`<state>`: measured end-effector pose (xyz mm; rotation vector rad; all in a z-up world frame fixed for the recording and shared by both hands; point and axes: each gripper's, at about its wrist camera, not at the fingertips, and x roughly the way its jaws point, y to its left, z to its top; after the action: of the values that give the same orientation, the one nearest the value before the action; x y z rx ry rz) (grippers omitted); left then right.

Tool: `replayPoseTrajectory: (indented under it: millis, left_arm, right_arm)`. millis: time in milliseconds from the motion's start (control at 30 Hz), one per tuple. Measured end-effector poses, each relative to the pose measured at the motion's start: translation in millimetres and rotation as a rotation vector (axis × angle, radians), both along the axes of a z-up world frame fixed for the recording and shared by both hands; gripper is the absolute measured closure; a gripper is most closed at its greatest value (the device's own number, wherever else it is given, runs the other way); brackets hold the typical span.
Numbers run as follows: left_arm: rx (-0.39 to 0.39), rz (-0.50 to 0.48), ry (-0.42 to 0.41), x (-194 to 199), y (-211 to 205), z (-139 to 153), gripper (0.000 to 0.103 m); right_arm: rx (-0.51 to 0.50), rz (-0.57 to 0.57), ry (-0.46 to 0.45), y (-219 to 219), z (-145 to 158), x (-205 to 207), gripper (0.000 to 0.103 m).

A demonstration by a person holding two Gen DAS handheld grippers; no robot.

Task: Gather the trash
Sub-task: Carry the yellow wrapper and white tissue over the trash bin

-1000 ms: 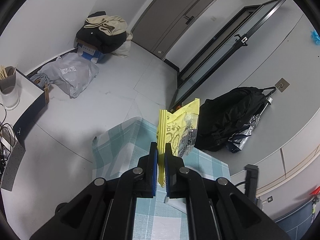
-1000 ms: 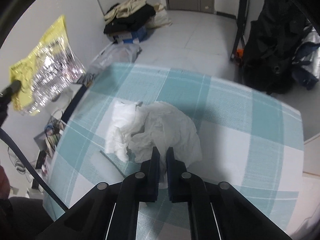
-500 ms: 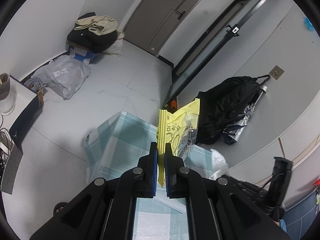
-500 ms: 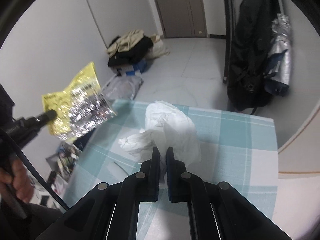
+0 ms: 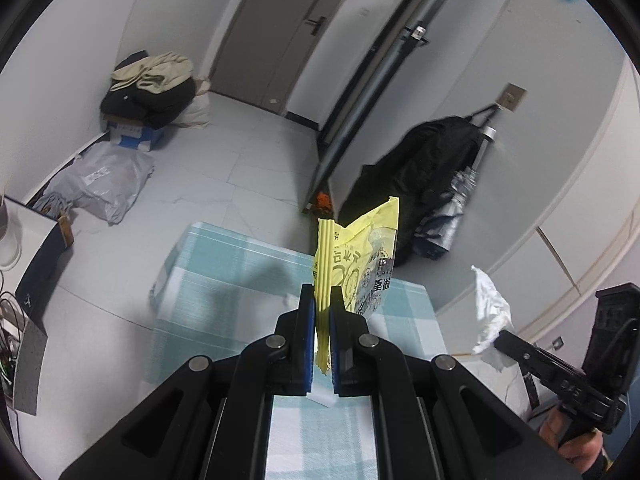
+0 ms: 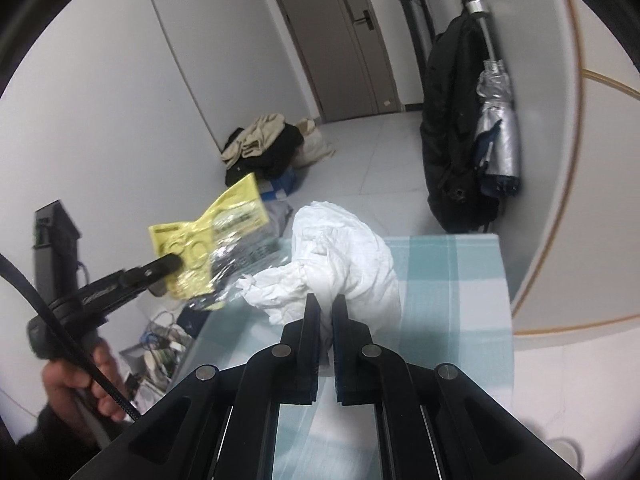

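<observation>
My left gripper is shut on a yellow snack wrapper and holds it upright above the checked table. The wrapper also shows in the right wrist view, at the tip of the left gripper. My right gripper is shut on a crumpled white tissue and holds it above the table. The tissue shows in the left wrist view at the right, at the tip of the right gripper.
A black bag and folded umbrella hang on the right wall. Clothes on a box and a grey plastic bag lie on the floor by the left wall. A door is at the far end. A white scrap lies on the table.
Both grippers have risen and tilted up from the table. The right gripper has lifted the tissue off the cloth. The wrapper stays clamped in the left gripper.
</observation>
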<state>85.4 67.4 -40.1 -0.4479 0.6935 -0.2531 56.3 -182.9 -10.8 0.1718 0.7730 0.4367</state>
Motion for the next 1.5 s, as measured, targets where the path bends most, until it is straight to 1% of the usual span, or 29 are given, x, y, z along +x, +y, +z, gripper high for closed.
replayPoseTrajectory:
  millis: [67, 133, 233, 333, 433, 467, 533, 733, 900, 1067, 1200, 1300, 1500]
  left_arm:
    - [-0.041, -0.016, -0.008, -8.1, -3.2, 2.8, 0.101]
    - [-0.055, -0.022, -0.022, -18.0, -8.2, 8.0, 0.101]
    - [-0.032, -0.043, -0.049, -26.4, -22.4, 18.0, 0.101]
    - [-0.032, -0.072, -0.054, -32.0, -38.5, 25.1, 0.101]
    - [0.032, -0.11, -0.08, -43.5, -63.2, 35.2, 0.101]
    - [0.044, -0.128, -0.088, -47.8, -72.4, 38.9, 0.101]
    - [0.032, -0.164, -0.097, -56.7, -87.9, 45.1, 0.101]
    - [0.031, -0.252, -0.128, -75.0, -131.8, 60.5, 0.101]
    - [0.057, -0.338, -0.15, -85.3, -174.4, 71.9, 0.101]
    - [0.094, -0.425, -0.153, -90.5, -216.5, 72.6, 0.101]
    - [0.124, -0.487, -0.139, -91.4, -250.2, 67.3, 0.101]
    - [0.141, -0.531, -0.113, -88.3, -274.6, 58.0, 0.101]
    - [0.176, -0.609, -0.042, -77.3, -324.3, 31.1, 0.101]
  right_arm:
    - [0.019, -0.008, -0.007, -9.3, 5.8, -17.6, 0.098]
    - [0.026, -0.017, -0.03, -20.6, 14.2, -36.2, 0.098]
    - [0.036, -0.035, -0.075, -39.3, 30.3, -63.1, 0.098]
    - [0.046, -0.054, -0.103, -60.7, 44.9, -85.2, 0.098]
    - [0.055, -0.083, -0.131, -82.8, 55.9, -106.5, 0.098]
    - [0.053, -0.097, -0.139, -90.1, 57.9, -112.7, 0.098]
    - [0.052, -0.122, -0.147, -104.4, 60.2, -123.8, 0.098]
    - [0.037, -0.227, -0.176, -152.7, 62.2, -154.1, 0.098]
    - [0.035, -0.295, -0.175, -189.8, 58.8, -170.3, 0.098]
    - [0.022, -0.353, -0.161, -222.8, 47.3, -183.6, 0.098]
    - [0.041, -0.414, -0.112, -253.7, 27.0, -187.3, 0.098]
    - [0.038, -0.46, -0.074, -273.6, 8.4, -185.1, 0.098]
    - [0.037, -0.533, 0.082, -311.7, -48.0, -171.7, 0.098]
